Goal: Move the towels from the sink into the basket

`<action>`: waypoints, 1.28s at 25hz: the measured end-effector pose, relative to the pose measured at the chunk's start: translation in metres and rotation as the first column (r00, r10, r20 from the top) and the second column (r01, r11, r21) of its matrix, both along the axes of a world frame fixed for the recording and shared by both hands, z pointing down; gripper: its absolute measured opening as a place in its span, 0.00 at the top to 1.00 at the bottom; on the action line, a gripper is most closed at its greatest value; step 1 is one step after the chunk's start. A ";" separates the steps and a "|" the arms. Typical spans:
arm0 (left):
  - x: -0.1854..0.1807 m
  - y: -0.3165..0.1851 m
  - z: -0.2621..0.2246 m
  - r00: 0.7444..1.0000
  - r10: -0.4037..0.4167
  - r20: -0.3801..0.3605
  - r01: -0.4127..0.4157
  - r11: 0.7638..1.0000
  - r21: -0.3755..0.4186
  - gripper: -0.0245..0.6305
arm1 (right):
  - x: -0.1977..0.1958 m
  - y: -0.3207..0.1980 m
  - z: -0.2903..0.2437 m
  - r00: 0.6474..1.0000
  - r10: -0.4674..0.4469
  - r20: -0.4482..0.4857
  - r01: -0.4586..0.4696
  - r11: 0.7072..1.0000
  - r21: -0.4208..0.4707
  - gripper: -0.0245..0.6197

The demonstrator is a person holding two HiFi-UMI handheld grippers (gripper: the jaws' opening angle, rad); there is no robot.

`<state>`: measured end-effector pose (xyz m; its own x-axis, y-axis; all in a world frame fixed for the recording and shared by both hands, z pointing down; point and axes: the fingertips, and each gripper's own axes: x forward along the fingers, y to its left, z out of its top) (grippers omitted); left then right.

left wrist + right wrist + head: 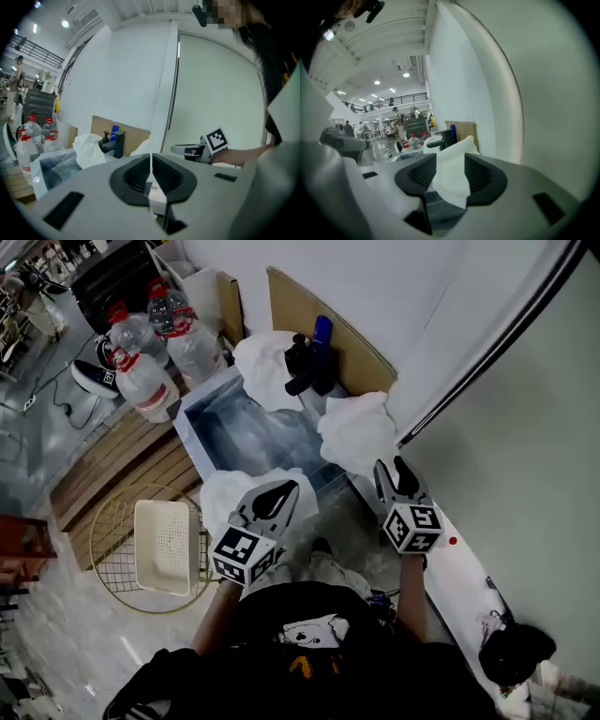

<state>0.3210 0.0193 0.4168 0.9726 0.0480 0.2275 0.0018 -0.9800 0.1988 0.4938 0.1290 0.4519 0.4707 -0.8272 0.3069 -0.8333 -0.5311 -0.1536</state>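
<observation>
We hold the left gripper (151,158) with its jaws pressed together and nothing between them. In the head view it sits just left of centre, over the near towel (217,495), which is draped on the lower rim of the sink (192,423). The right gripper (450,164) has its jaws spread, and the right towel (451,177) shows in the gap, though the pads do not visibly press it. That towel lies on the sink's right edge. The far towel (265,362) rests beside the black faucet (305,367), above centre. The white basket (164,545) stands at lower left.
</observation>
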 end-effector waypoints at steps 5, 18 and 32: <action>0.027 -0.010 -0.004 0.995 -0.095 0.020 0.095 0.995 0.010 0.93 | 0.052 -0.025 0.050 0.991 -0.125 0.053 0.131 0.983 -0.127 0.44; 0.037 -0.027 -0.005 0.955 -0.294 0.041 0.292 0.955 0.056 0.93 | 0.089 -0.074 0.139 0.955 -0.180 0.234 0.235 0.943 -0.235 0.37; 0.020 -0.022 -0.007 0.919 -0.392 0.042 0.387 0.918 0.088 0.93 | 0.058 -0.081 0.058 0.944 -0.317 0.087 0.322 0.945 -0.053 0.74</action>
